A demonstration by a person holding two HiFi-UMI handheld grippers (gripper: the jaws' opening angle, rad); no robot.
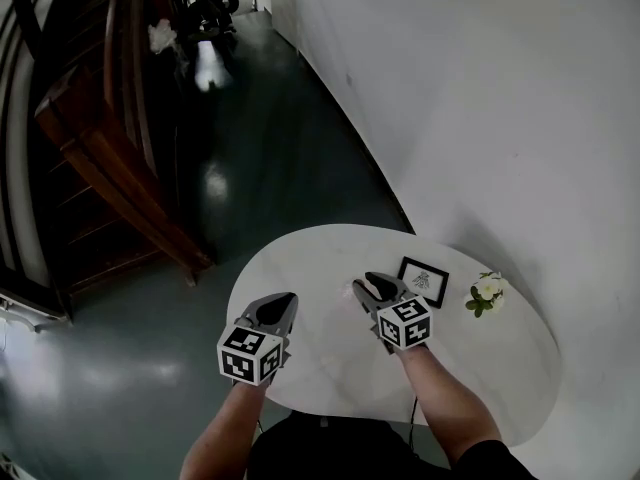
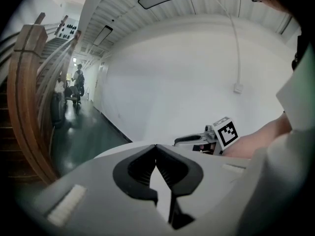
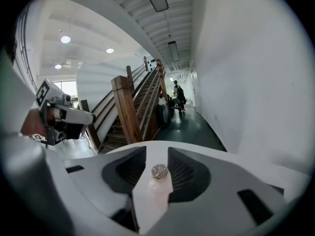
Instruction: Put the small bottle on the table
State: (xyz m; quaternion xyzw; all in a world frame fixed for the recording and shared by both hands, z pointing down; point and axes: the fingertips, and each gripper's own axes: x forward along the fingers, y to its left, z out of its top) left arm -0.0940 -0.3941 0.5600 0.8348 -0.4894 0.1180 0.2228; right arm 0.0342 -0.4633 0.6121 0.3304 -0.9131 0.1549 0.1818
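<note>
- Bare forearms, the left [image 1: 222, 433] and the right [image 1: 452, 400], come in over the near edge of the round white table [image 1: 320, 253], each hand holding a gripper.
- Right gripper [image 3: 156, 152] has its jaws spread wide, over the middle of the table.
- Small bottle [image 3: 158, 171], pale with a silvery cap, stands upright between those jaws, and a gap shows on either side of the cap.
- From the head view the bottle is hidden behind the gripper, so I cannot tell whether it rests on the tabletop.
- Left gripper [image 2: 156, 149] has its jaw tips pressed together with nothing between them, and it sits near the table's left edge, apart from the right one.
- Small framed picture [image 1: 423, 281] stands just beyond the right gripper, towards the table's far right edge.
- White flower [image 1: 486, 292] with green leaves lies just right of the frame, close to the wall-side edge.
- Dark wooden staircase [image 1: 110, 168] rises beyond the table, across a glossy dark floor [image 1: 270, 148].
</note>
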